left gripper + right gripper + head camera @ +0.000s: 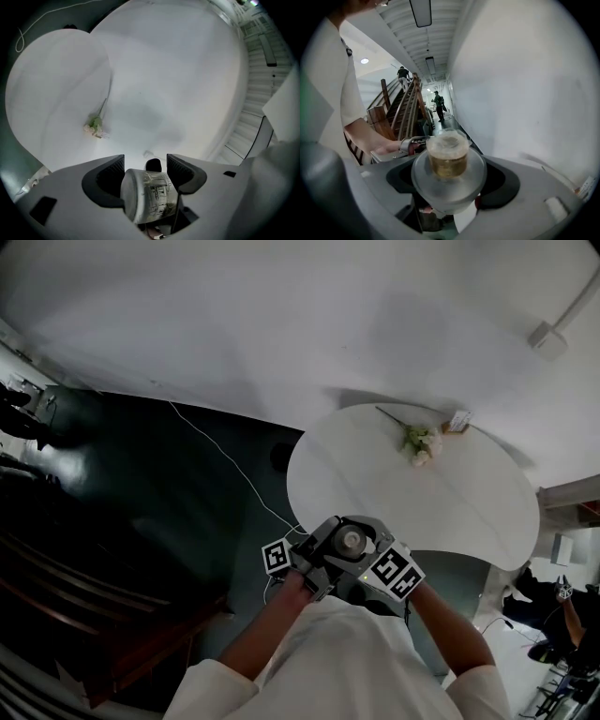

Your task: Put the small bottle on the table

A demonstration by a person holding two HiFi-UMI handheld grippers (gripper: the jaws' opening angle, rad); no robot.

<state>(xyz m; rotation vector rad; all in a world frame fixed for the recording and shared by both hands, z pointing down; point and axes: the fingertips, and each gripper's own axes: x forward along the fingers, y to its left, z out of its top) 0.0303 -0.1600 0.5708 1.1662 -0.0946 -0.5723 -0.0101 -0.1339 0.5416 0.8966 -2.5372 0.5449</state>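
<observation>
Carrying step, I judge: left tongs (pixel 146 163) and right tongs (pixel 450 179) both clamp the small bottle (pixel 149 197) between their tips, short of the bench (pixel 469 512) ahead, so next reach forward and lower it upright.

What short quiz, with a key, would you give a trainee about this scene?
1. True or false: the labelled small bottle already stands on the round white table.
2. What lies on the table? A) a flower B) a cup C) a book
3. Which tool grips the clear container with the amber top?

Key
1. False: the left tool is shut on it.
2. A.
3. The right tool.
</observation>
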